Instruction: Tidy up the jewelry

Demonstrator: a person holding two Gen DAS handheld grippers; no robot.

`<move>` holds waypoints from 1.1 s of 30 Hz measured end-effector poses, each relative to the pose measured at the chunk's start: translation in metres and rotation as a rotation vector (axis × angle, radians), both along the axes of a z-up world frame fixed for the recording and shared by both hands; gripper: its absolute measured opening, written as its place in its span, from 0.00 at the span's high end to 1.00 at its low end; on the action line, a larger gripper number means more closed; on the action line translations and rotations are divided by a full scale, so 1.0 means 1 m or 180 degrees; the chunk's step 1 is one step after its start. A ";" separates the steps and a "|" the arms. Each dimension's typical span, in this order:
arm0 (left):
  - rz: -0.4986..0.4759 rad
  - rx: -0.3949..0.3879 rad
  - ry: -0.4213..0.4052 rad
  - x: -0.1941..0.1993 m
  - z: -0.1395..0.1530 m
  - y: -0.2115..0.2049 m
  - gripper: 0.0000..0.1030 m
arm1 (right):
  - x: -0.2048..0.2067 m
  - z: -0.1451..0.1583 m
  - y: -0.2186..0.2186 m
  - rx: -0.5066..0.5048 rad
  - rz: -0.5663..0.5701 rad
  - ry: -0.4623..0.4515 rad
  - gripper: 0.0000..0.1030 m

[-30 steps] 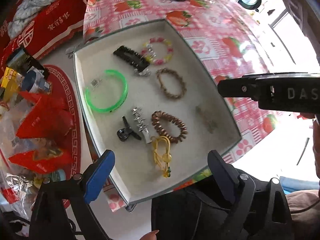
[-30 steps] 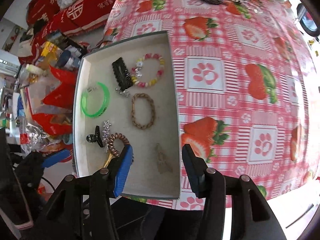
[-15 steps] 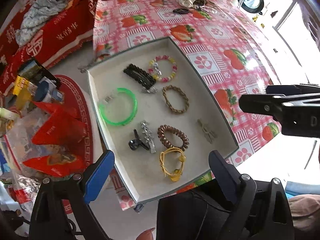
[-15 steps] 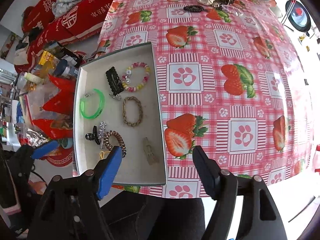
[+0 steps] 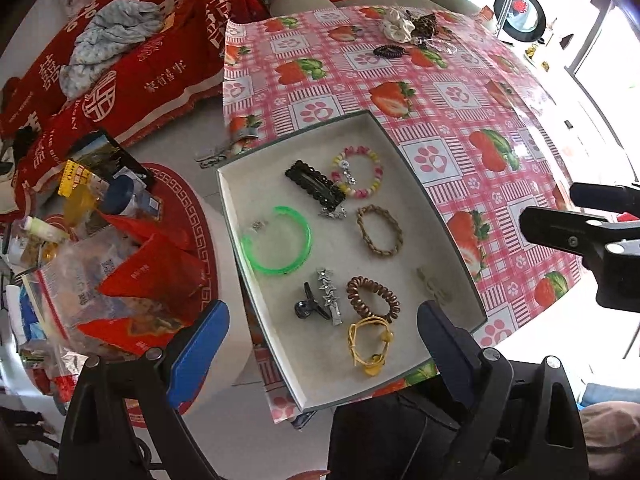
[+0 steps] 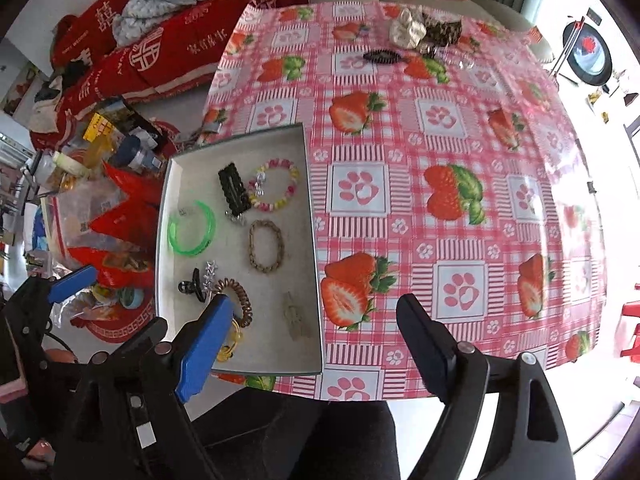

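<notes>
My left gripper (image 5: 320, 344) hangs above the near edge of the tray (image 5: 460, 264), jaws spread wide and holding nothing. The tray sits at the near left corner of the table (image 6: 440, 140), and its long axis runs away from me.

Tray contents, left to right in the left wrist view:
- green bangle (image 5: 278, 240), open ring, lying flat;
- black hair clip (image 5: 316, 186), long axis running diagonally from far left to near right;
- black claw clip (image 5: 306, 306), just beside a star clip (image 5: 330, 294);
- beaded bracelet (image 5: 358, 174), touching or nearly touching the black hair clip;
- woven bracelet (image 5: 379, 230);
- brown coil tie (image 5: 372, 298), with a yellow cord tie (image 5: 370, 346) directly nearer to me;
- pale clip (image 5: 434, 284), low in contrast against the tray lining; I cannot make out its shape reliably.

My right gripper (image 6: 316, 344) hangs over the tray's near right corner, jaws likewise spread and empty.

The loose pieces lie at the far edge of the table, well apart from both tools: a black coil tie (image 6: 380, 56), a white scrunchie (image 6: 408, 32) and a leopard scrunchie (image 6: 444, 32). They lie straight ahead and slightly right, so I judge the right gripper to be the nearer one. Both tools point forward and downward at the table.
</notes>
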State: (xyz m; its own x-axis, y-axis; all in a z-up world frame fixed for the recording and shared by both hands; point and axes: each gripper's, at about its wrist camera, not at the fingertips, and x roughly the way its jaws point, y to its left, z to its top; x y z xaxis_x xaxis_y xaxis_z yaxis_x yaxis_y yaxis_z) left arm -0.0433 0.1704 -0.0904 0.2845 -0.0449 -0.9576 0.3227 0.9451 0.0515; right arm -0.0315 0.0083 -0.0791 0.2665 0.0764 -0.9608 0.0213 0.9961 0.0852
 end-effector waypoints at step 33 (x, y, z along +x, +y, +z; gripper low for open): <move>0.0141 0.0131 -0.0095 -0.005 0.016 0.027 0.03 | -0.007 0.022 0.041 -0.0355 0.0250 -0.0123 0.16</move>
